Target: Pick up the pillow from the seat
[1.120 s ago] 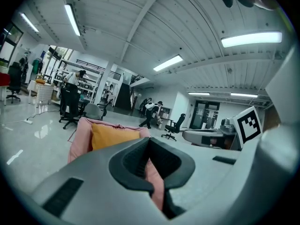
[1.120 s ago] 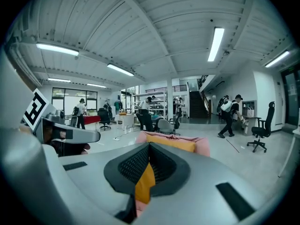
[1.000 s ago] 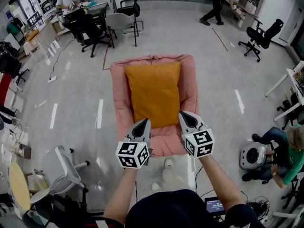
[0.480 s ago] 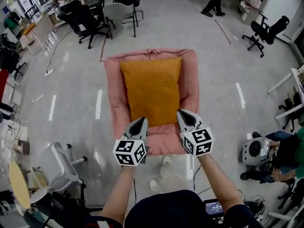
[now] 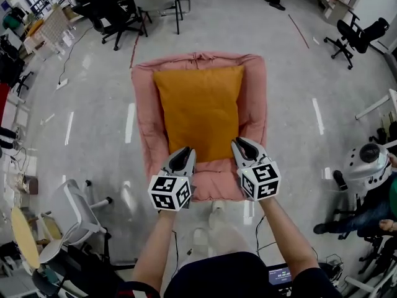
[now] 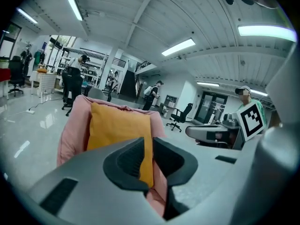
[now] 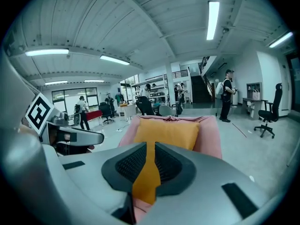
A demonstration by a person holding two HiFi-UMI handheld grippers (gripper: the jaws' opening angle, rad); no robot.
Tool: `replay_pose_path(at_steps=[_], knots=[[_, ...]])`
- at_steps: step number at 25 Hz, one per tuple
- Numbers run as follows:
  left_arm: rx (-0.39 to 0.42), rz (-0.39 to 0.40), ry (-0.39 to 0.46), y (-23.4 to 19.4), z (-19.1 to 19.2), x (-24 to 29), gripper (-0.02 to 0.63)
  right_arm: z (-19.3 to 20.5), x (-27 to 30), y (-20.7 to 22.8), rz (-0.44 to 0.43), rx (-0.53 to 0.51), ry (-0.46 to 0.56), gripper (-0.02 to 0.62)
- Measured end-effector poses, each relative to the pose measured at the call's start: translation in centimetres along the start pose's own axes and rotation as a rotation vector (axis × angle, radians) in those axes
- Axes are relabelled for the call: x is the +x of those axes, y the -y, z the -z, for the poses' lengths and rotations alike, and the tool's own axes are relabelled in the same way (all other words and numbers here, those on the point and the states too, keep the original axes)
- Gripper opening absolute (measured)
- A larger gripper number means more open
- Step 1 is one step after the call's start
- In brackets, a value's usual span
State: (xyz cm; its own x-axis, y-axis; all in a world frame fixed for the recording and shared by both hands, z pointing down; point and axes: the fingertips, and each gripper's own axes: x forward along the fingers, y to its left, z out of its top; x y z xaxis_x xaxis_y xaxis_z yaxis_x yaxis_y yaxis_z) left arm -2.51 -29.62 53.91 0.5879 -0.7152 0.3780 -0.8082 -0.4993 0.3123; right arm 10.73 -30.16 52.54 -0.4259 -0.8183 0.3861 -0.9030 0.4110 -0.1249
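Orange pillow (image 5: 200,110) flat on pink seat (image 5: 146,123), 12 o'clock of you | left gripper (image 5: 184,153) and right gripper (image 5: 241,144) have dropped to its near edge | jaws just cracking open, still narrow, nothing between | you're probably set for the grab

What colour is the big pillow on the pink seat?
The pillow is mustard orange, plainest in the head view.

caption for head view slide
Left gripper and right gripper, empty jaws just opening, reach toward the orange pillow on the pink seat
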Motion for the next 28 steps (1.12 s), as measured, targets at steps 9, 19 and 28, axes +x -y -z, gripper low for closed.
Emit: replay_pose_path(at_steps=[9,19,28], knots=[[-0.029,-0.034,-0.043,-3.0,2.8,3.3,0.164,3.4,3.7,1.9,-0.012,0.018,-0.067,0.188],[-0.039,-0.074,-0.080,-5.6,4.6,6.4,0.270,5.0,7.3,5.1,0.012,0.034,-0.091,0.276],[-0.055,-0.145,-0.061,-8.7,5.5,8.3,0.416,7.1,10.3,6.9,0.033,0.074,-0.098,0.331]])
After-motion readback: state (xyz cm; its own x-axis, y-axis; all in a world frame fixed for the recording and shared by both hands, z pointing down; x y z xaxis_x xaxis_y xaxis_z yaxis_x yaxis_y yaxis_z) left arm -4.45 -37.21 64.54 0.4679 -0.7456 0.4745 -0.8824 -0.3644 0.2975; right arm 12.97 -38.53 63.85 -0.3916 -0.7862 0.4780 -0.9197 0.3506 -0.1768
